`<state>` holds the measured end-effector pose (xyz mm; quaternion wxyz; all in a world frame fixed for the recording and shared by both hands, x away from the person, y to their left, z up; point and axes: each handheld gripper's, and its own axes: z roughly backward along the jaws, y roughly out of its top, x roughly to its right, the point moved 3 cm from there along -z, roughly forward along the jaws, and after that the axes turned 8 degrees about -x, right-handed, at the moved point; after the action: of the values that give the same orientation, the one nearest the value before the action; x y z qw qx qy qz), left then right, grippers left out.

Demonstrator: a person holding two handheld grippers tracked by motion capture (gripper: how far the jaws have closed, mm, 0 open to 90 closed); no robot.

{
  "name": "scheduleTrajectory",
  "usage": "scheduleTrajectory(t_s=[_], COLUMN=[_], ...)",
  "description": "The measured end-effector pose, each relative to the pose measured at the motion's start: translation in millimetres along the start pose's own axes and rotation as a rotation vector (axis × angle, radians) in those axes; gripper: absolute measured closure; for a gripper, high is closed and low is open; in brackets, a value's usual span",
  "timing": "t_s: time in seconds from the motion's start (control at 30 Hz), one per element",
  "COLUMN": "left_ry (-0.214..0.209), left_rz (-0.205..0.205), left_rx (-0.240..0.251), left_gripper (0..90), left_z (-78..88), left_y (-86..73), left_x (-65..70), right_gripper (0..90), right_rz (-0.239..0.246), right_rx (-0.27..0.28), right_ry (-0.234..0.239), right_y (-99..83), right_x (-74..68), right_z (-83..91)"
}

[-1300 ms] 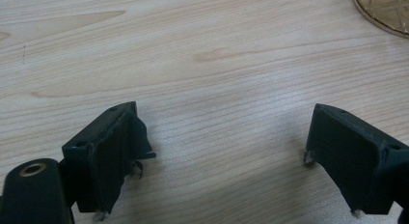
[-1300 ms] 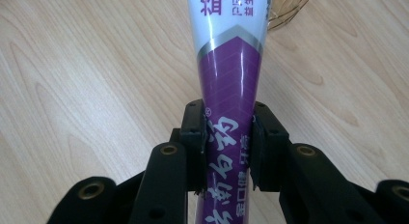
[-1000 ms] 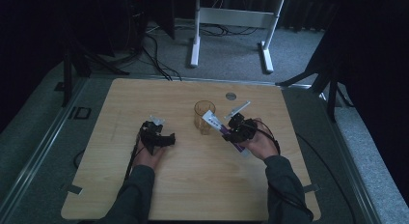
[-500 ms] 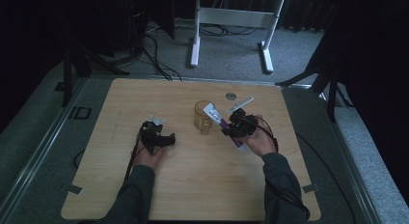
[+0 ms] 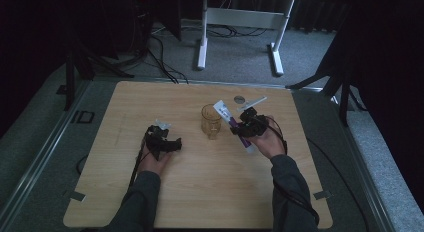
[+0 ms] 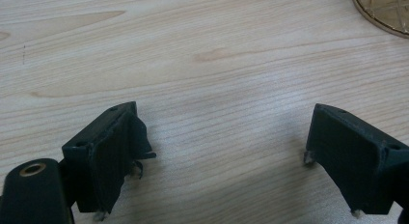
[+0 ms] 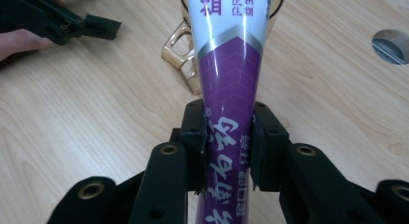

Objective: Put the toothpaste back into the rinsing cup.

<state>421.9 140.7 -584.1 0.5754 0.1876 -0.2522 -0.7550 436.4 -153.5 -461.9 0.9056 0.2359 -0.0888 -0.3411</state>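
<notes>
A: Near the middle of the table (image 5: 200, 202), seen from the high view, what stands there?

B: A glass mug (image 5: 211, 121), a little toward the far edge. Just beside it, on the side of the right edge, the right gripper (image 5: 243, 129) clamps a purple and white tube (image 5: 231, 124). The tube tilts, and its white end reaches over the mug's rim.

A: And the other hand?

B: The left gripper (image 5: 171, 144) rests on the wood well apart from the mug, toward the left edge, with its jaws pointing at the mug. Near the far edge lies a small round disc (image 5: 240, 99).

A: What does the left gripper view add?

B: The left gripper (image 6: 222, 156) has its jaws standing wide apart, with bare wood between them. The base of the mug (image 6: 383, 11) shows at the top right corner, well clear of the jaws.

A: And the right gripper view?

B: The right gripper (image 7: 227, 151) has its jaws pressed on both sides of the tube (image 7: 229, 89), across its purple part. Beyond the tube is the mug (image 7: 185, 60), with its handle turned toward the camera. The disc (image 7: 391, 46) sits at the right, and the left gripper (image 7: 103, 27) lies at the top left.
</notes>
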Motion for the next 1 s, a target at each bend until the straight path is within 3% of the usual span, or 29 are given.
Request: scheduleTrajectory(t_s=[0.2, 1.0], left_ry=[0.000, 0.000], left_rz=[0.000, 0.000], left_rx=[0.001, 0.001], left_gripper=[11.8, 11.7], left_z=[-0.1, -0.1], left_y=[0.0, 0.0], left_x=[0.0, 0.0], right_gripper=[71.6, 71.6], right_rz=[-0.036, -0.081], right_rx=[0.037, 0.114], right_ry=[0.002, -0.009], right_y=[2.2, 12.6], right_x=[5.9, 11.5], right_z=[0.8, 1.4])
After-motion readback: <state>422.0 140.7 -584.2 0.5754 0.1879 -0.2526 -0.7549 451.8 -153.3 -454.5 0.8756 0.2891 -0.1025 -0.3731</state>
